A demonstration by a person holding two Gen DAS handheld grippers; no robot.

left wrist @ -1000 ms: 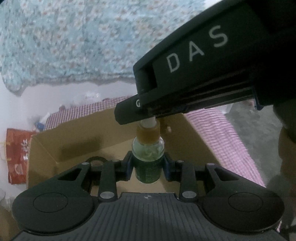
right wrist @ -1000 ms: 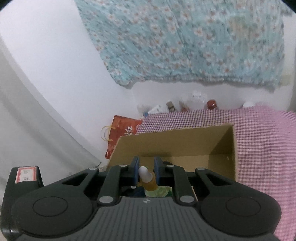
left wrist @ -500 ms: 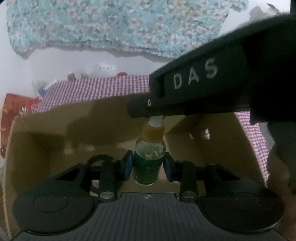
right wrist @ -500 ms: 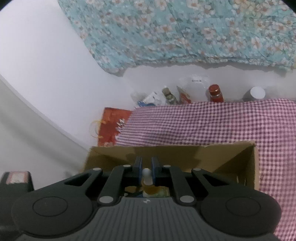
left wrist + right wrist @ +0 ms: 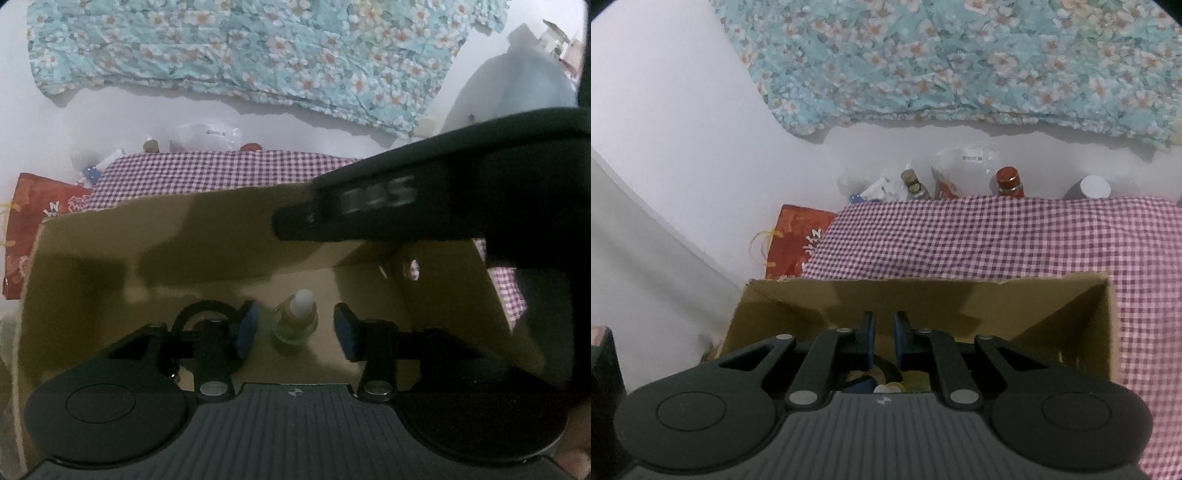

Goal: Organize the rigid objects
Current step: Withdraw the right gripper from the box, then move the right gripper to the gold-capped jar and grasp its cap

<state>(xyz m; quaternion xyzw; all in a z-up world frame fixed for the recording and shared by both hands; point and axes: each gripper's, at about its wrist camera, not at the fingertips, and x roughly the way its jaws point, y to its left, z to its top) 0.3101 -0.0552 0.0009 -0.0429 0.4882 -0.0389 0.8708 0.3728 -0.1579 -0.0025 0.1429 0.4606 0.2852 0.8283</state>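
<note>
Both claws dropped into the cardboard box (image 5: 207,236) since a second ago; bottle was clamped by both then, now released. Small bottle (image 5: 297,321) with white tip stands upright on the box floor, between the left claw's (image 5: 293,328) blue pads (image 5: 246,326), gap visible on each side, no contact. Left claw jaws are opening, roughly mid width, bottle between them but not gripped. Right claw (image 5: 884,334) is nearly closed, narrow slit between its pads, nothing held; in the left wrist view its black body (image 5: 424,206) hangs above the bottle, motion-blurred, clear of the white tip. Right wrist view shows the bottle top (image 5: 886,388) only partly, low behind the claw linkage. Dark ring-shaped item (image 5: 201,314) sits on the box floor left of the bottle; can't identify it. Box sits on a surface with a checked cloth (image 5: 979,240). Red bag (image 5: 796,240) beside the box's far left corner.
</note>
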